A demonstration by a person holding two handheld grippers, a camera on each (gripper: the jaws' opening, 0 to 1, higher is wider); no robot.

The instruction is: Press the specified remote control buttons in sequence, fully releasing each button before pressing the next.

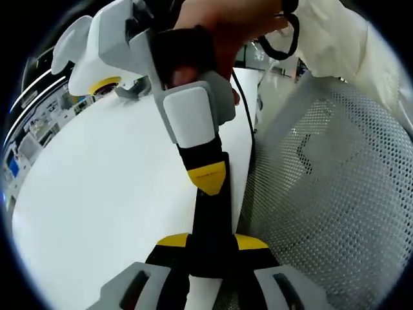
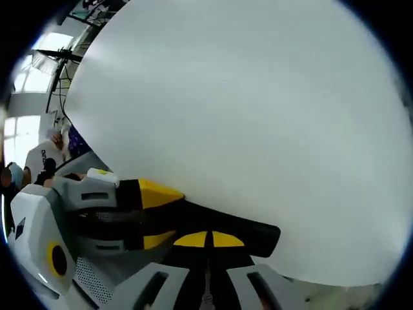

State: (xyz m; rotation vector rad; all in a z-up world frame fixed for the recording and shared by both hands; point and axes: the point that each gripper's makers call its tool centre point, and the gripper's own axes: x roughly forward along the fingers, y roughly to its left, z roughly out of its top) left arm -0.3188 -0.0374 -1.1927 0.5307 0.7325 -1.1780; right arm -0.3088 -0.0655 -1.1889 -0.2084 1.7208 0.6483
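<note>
The main danger is that the two tools foul each other. The left gripper (image 1: 211,255) has its jaws standing apart on either side of a black bar. That bar reads as the clenched jaws of the right gripper (image 2: 208,240), which a hand (image 1: 219,32) brings in from above. I cannot tell whether the left jaws pinch that bar or merely stand around it. If they do pinch it, pulling either hand away would drag the other. A tool knocked off line like that could land on the wrong button or press twice without a full release.

The second danger is the place. In the left gripper view both tools hang right over the table's (image 2: 245,97) near edge, above the gap to a grey mesh chair (image 1: 335,194). Anything nudged here would slide off the edge. A black cable (image 1: 287,39) looped by the hand could also snag.

In the right gripper view that gripper's yellow pads meet at the middle, so its jaws are shut, with nothing seen between them. The left gripper lies across them from the left.

As for the remote, I cannot tell where it lies. The table ahead of both pairs of jaws is bare white, so neither pair is lined up on a button. Judging by that, the pressing has not yet begun.
</note>
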